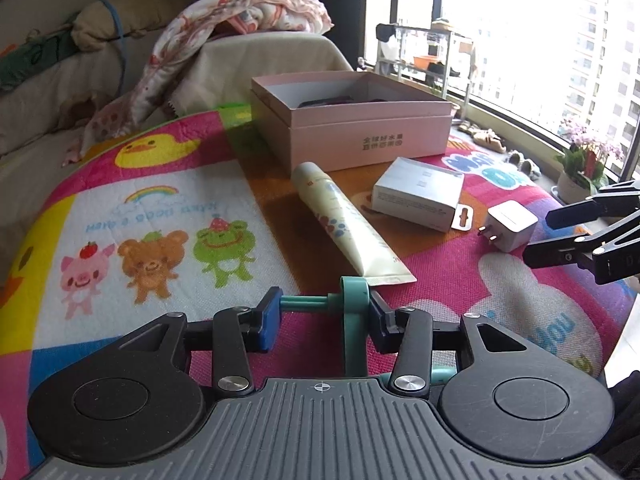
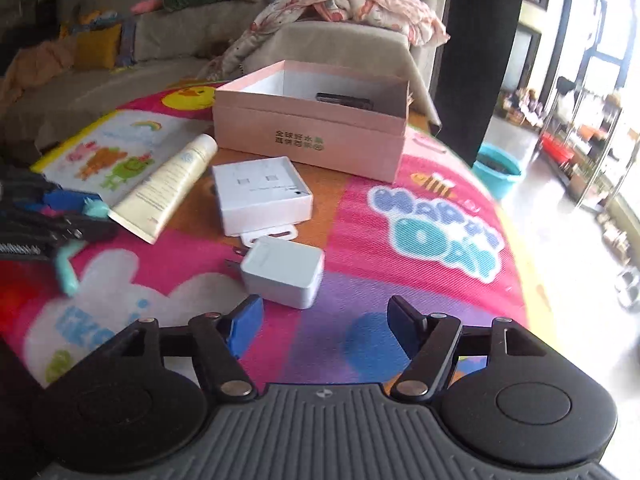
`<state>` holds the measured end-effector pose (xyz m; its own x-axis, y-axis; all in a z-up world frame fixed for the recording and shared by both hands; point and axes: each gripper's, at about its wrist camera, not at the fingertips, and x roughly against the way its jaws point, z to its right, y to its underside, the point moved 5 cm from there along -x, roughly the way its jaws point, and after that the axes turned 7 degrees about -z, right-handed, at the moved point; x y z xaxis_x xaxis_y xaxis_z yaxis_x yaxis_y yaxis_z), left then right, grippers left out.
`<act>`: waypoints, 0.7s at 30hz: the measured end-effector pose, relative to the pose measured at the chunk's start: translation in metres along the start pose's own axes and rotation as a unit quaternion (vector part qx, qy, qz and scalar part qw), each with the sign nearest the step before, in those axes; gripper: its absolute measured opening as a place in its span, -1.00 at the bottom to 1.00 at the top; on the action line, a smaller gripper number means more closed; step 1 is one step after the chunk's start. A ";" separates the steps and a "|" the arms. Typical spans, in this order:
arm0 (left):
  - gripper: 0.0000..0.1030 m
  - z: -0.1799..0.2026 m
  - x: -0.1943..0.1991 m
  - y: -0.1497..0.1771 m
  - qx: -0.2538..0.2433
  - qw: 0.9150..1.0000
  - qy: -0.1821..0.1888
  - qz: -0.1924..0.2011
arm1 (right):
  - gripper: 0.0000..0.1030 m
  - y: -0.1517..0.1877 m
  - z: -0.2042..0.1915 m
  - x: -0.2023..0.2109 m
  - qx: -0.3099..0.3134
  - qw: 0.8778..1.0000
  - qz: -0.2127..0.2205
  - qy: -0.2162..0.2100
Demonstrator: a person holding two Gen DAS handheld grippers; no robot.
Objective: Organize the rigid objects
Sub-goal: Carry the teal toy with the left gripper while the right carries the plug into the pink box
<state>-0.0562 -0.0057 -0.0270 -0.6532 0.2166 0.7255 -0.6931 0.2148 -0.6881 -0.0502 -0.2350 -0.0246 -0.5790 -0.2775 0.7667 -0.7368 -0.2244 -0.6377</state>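
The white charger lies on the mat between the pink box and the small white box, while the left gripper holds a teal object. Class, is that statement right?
Not quite. The right wrist view shows the white charger on the mat on the near side of the small white box, which itself lies between the charger and the pink box. The left gripper does hold a teal object.

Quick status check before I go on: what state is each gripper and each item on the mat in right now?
Left gripper: jaws shut on teal tool.
Teal tool: held, clamped between the jaws.
Right gripper: jaws open, holding nothing, just short of the charger.
White charger: lying on the mat, prongs out.
Cream tube: lying flat.
White box: closed, lying flat.
Pink box: open, lid off, a dark item inside.
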 end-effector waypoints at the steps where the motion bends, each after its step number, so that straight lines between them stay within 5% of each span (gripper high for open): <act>1: -0.05 0.000 0.000 0.000 -0.001 1.000 -0.001 0.000 | 0.47 -0.001 -0.002 -0.003 -0.016 1.000 -0.001 -0.019; 3: -0.05 0.001 0.001 0.000 -0.004 1.000 -0.003 0.000 | 0.50 -0.005 -0.009 -0.011 -0.033 0.999 -0.002 -0.027; 9: -0.07 0.003 0.003 0.001 -0.014 1.000 -0.007 0.002 | 0.42 -0.020 -0.031 -0.034 -0.005 0.999 0.012 0.039; 11: -0.07 0.005 0.004 0.002 -0.018 1.000 -0.004 0.004 | 0.18 -0.021 -0.035 -0.033 0.014 0.999 0.015 0.032; 21: -0.08 0.011 0.030 -0.023 -0.046 0.997 0.029 0.059 | 0.18 -0.018 -0.024 -0.010 0.040 0.999 0.011 0.012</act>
<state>-0.0628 -0.0145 0.0108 -0.7080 0.2988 0.6399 -0.5798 0.2714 -0.7682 -0.0393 -0.2059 -0.0194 -0.6044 -0.2610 0.7527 -0.6939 -0.2917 -0.6583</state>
